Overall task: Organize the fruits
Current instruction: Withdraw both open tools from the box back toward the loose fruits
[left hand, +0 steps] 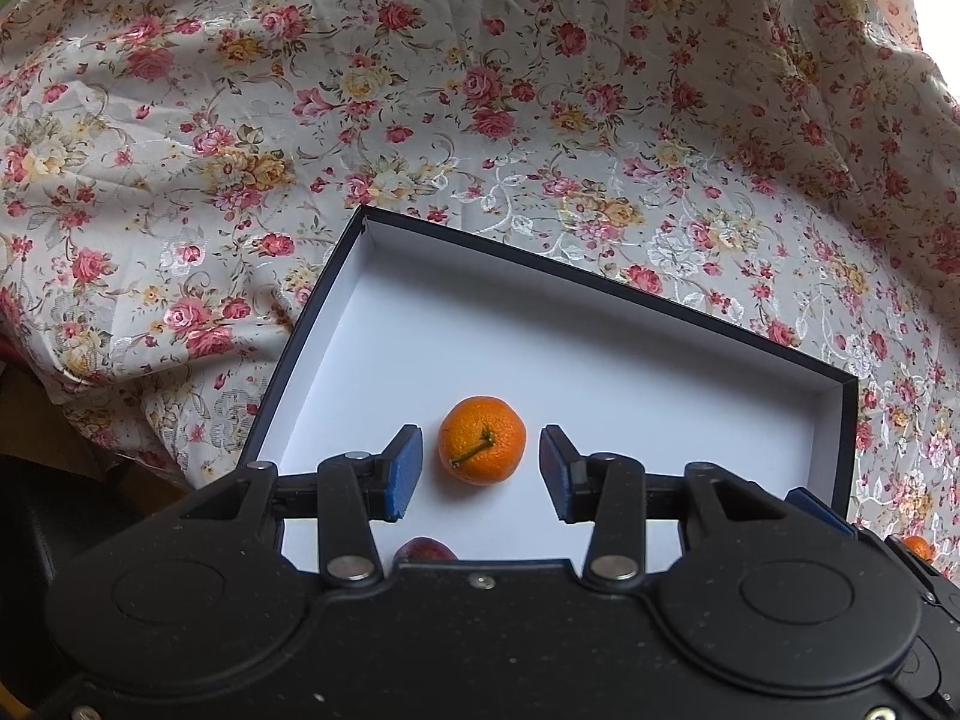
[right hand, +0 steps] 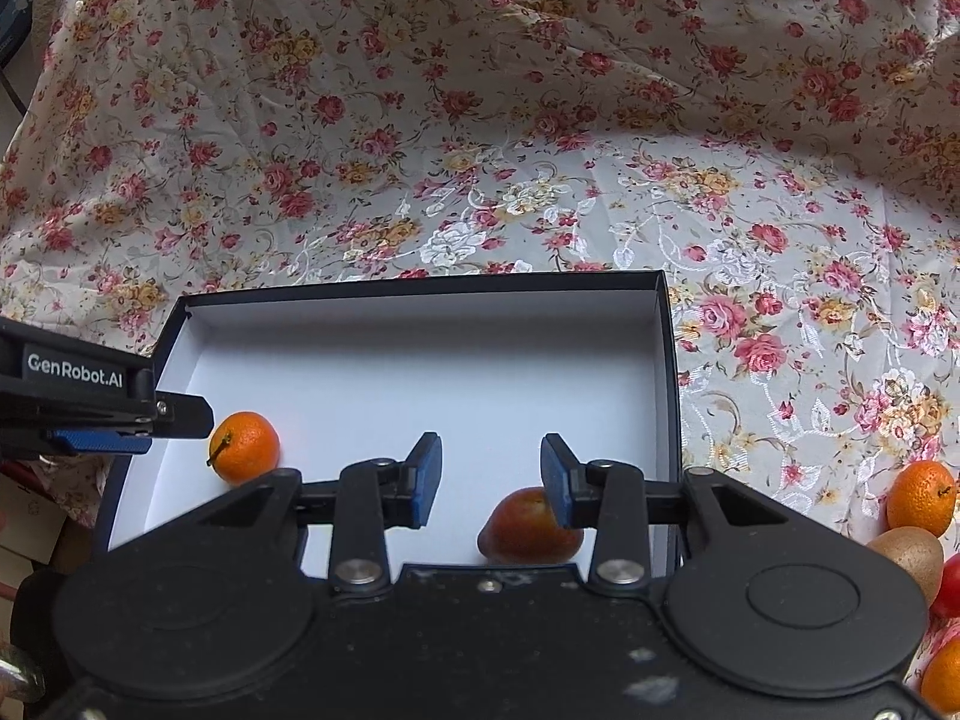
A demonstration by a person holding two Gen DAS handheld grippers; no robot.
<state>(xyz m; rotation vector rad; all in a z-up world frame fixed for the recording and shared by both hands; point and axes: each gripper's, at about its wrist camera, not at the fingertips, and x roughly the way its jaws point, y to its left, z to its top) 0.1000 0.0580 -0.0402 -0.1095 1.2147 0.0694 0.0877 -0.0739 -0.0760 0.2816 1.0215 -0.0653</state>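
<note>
A dark box with a white inside (left hand: 600, 360) (right hand: 420, 360) lies on the flowered cloth. In it rests a mandarin with a stem (left hand: 482, 448) (right hand: 246, 447). My left gripper (left hand: 480, 474) stands open, its blue pads either side of that mandarin with gaps on both sides; its body (right hand: 90, 402) enters the right wrist view from the left. A reddish pear (right hand: 528, 528) (left hand: 423, 551) lies near the box's front. My right gripper (right hand: 491, 480) is open above it, holding nothing.
Outside the box on the right lie more fruits: a mandarin (right hand: 921, 498) (left hand: 918, 547), a brownish fruit (right hand: 909, 558), a red one (right hand: 951, 588) and another orange one (right hand: 942, 684). The flowered cloth (right hand: 480, 120) rises behind the box.
</note>
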